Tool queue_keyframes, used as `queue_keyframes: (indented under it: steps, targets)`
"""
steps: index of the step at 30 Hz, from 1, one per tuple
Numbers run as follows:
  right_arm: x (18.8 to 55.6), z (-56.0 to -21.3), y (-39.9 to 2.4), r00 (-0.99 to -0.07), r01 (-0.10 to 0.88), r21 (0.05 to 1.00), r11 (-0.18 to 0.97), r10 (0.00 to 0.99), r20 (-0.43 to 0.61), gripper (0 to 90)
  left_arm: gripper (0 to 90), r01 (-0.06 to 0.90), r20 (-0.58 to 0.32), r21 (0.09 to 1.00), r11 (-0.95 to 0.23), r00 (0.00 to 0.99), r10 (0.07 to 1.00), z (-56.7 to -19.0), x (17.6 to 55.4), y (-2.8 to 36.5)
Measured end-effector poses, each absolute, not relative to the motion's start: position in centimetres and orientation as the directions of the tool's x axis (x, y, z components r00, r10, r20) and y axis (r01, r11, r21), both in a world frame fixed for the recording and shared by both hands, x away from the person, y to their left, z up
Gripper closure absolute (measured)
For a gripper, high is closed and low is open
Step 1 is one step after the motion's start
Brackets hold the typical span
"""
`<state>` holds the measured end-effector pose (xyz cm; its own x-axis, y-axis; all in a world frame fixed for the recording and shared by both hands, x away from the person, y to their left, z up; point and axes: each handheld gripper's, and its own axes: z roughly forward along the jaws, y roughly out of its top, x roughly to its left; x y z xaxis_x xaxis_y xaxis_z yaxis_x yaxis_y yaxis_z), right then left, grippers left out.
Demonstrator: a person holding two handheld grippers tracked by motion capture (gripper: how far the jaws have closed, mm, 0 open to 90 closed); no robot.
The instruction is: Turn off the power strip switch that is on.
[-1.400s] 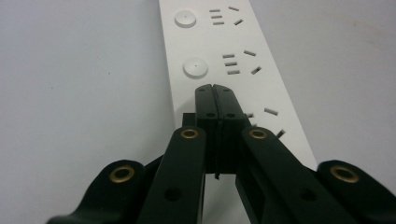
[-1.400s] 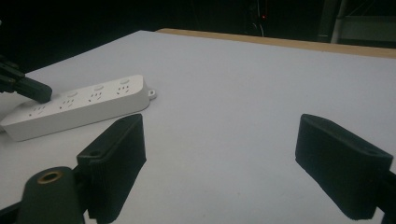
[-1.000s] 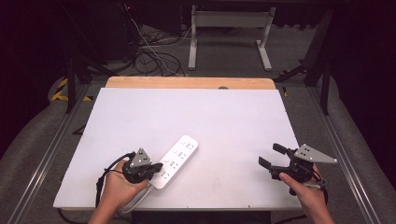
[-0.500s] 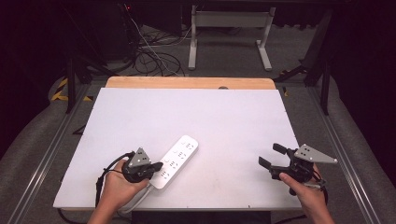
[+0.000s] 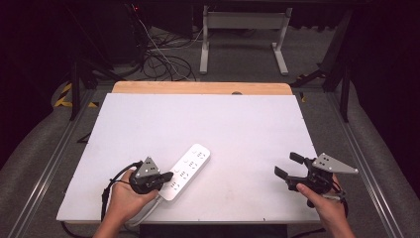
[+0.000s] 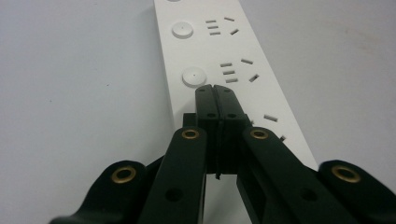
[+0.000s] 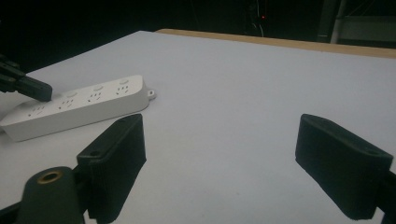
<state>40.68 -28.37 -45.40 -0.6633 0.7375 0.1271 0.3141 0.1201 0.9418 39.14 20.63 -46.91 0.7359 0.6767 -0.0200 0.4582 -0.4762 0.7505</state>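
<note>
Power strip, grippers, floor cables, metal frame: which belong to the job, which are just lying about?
In the job:
- power strip
- left gripper, jaws shut over the strip
- right gripper, jaws open, apart from the strip

Lying about:
- floor cables
- metal frame
- wooden board

In the high view, the left claw (image 5: 166,176) is covering the near end of the power strip (image 5: 190,163), so whether its tips are touching the strip is staying unclear. The strip's cable is passing under the left hand (image 5: 124,198) toward the tabletop's (image 5: 223,124) near edge, mostly hidden. Both forearms are being cut off by the bottom edge. In the left claw view, the strip's (image 6: 219,51) far end is running off the top edge, and its near end is lying hidden behind the claw (image 6: 216,93). In the right claw view, the strip's (image 7: 79,105) left end is being cut off, and its socket markings are too small to read. The floor beyond the tabletop's far edge is sinking into darkness.
</note>
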Motion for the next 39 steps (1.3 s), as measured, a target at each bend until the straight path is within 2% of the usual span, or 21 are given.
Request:
queue_keyframes:
  steps: [17, 28, 39]
  targets:
    - [40.8, -45.4, -28.3, -0.666, 0.312, 0.942, 0.121, 0.735, 0.126, 16.0, 90.0, 0.427, 0.014, 0.761, -0.488, 0.742, 0.671, -46.8, 39.1, 20.9]
    - [40.8, -45.4, -28.3, -0.666, 0.311, 0.943, 0.121, 0.735, 0.126, 16.0, 90.0, 0.419, 0.006, 0.794, -0.441, 0.719, 0.695, -46.5, 39.1, 21.4]
    - [40.8, -45.4, -28.4, -0.664, 0.311, 0.943, 0.121, 0.737, 0.125, 16.0, 90.0, 0.396, -0.015, 0.855, -0.335, 0.665, 0.747, -45.9, 39.0, 22.4]
